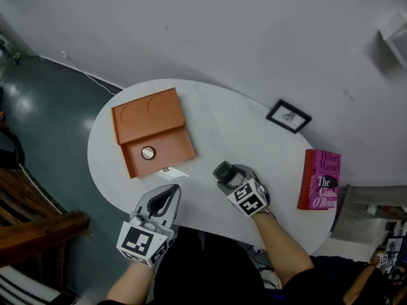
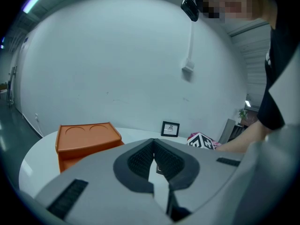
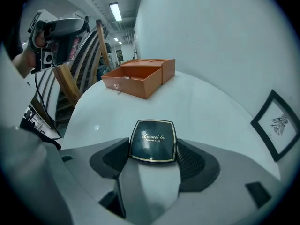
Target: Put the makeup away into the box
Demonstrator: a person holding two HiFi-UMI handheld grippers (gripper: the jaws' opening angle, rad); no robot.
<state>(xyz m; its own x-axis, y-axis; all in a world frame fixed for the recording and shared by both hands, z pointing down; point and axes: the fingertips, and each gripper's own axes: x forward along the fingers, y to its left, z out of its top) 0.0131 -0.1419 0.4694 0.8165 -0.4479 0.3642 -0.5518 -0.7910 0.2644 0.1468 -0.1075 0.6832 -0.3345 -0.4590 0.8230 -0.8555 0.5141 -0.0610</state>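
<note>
At four o'clock from the orange box [image 1: 149,116], the right gripper [image 1: 224,171] clamps the compact [image 3: 153,139], ready to carry; the left gripper [image 1: 168,194] idles closed, empty.

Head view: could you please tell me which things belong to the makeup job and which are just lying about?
Job: powder compact held by the right gripper, orange box, round item inside it.
Lying about: red book, picture frame.

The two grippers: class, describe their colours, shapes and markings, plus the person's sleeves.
Both the left gripper and right gripper are light grey shells with dark ribbed pads lining the tongs. Each carries a white cube printed with black square markers. No cables show. Forearms are bare below a black short sleeve.
</note>
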